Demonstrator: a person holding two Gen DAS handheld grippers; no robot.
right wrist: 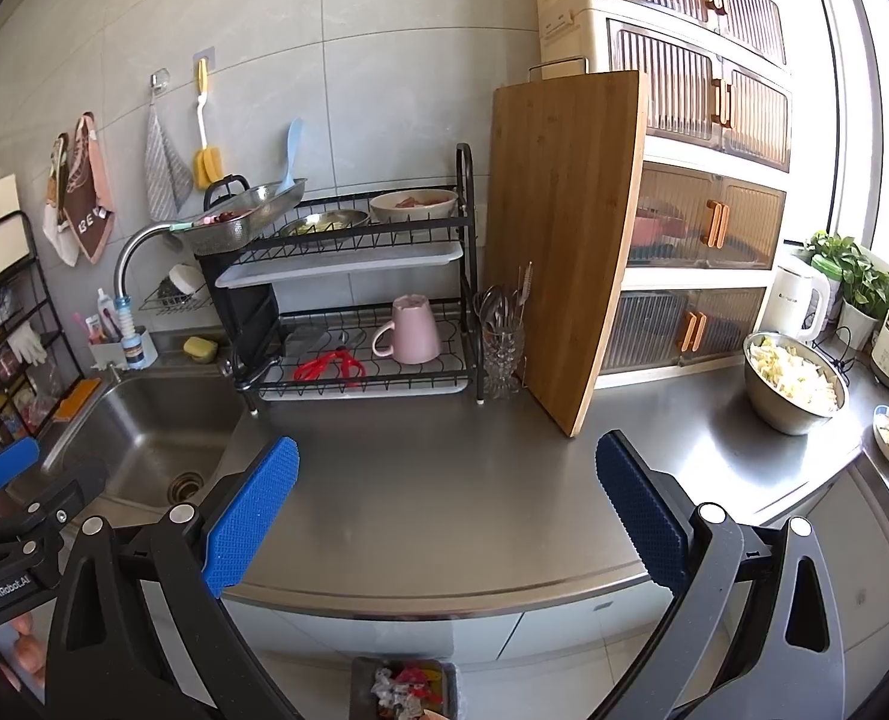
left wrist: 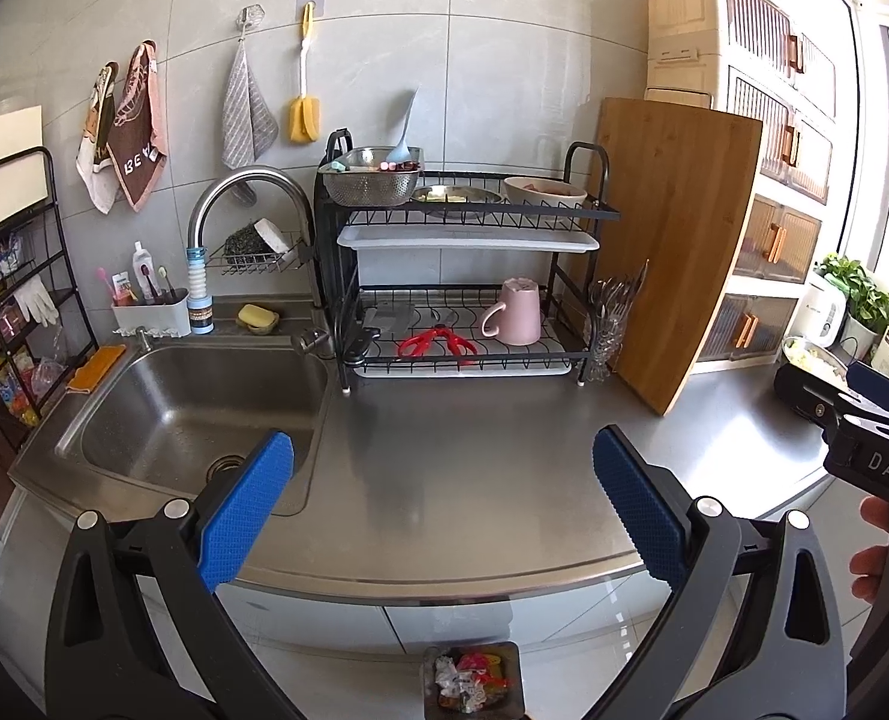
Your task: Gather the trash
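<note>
Trash (left wrist: 471, 681) is sitting crumpled in a small bin (left wrist: 516, 657) on the floor below the counter edge, nearest to us, where wrappers can be dropped straight down. We are holding the left gripper (left wrist: 443, 504) and the right gripper (right wrist: 447, 507) above the counter (left wrist: 474, 450), both spread wide and gripping nothing, presumably ready for a further pick. We are finding no loose litter on the steel surface ahead. Farther back, the dish rack (left wrist: 462, 276) and a cutting board (left wrist: 678, 240) are standing against the wall, likely for draining.
</note>
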